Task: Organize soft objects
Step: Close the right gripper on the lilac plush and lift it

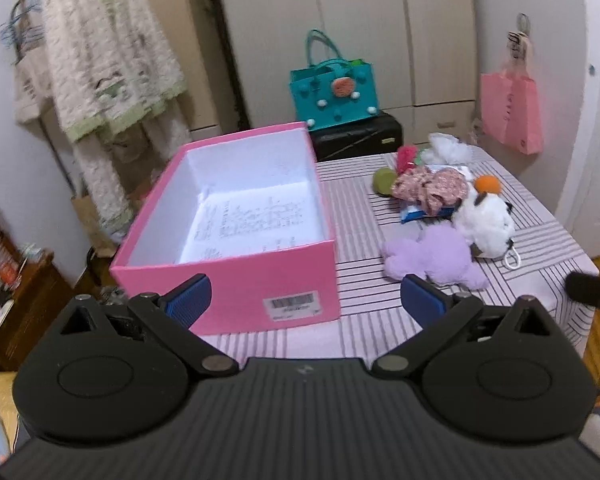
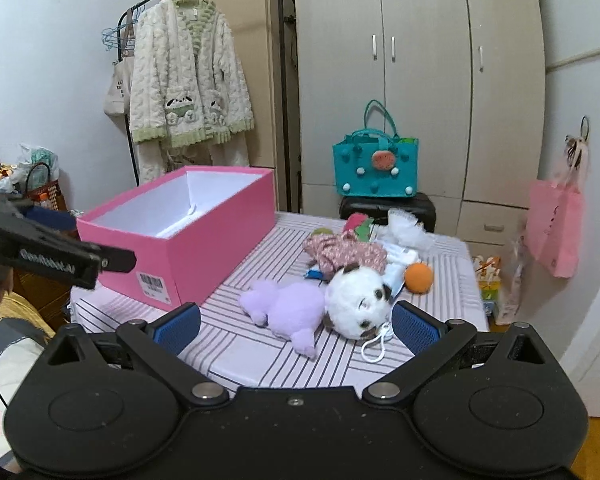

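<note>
Each claw is matte black — the left claw point(image 1: 304, 300) has a ribbed housing behind it, the right claw point(image 2: 296, 322) a smooth, dusty one. Blue textured pads point(image 2: 414, 326) tip the fingers; silver pivot screws point(image 2: 208, 391) sit behind — white lettering marks the left claw's side.

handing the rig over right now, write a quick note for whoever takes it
Left gripper: open, empty, in front of the pink box.
Right gripper: open, empty, facing the purple plush and white plush.
Box holds no toys, only a printed sheet.
The orange ball, floral cloth and other soft bits lie piled on the striped table.
Done: nothing packed.
Left: probably move every soft item into the box.
</note>
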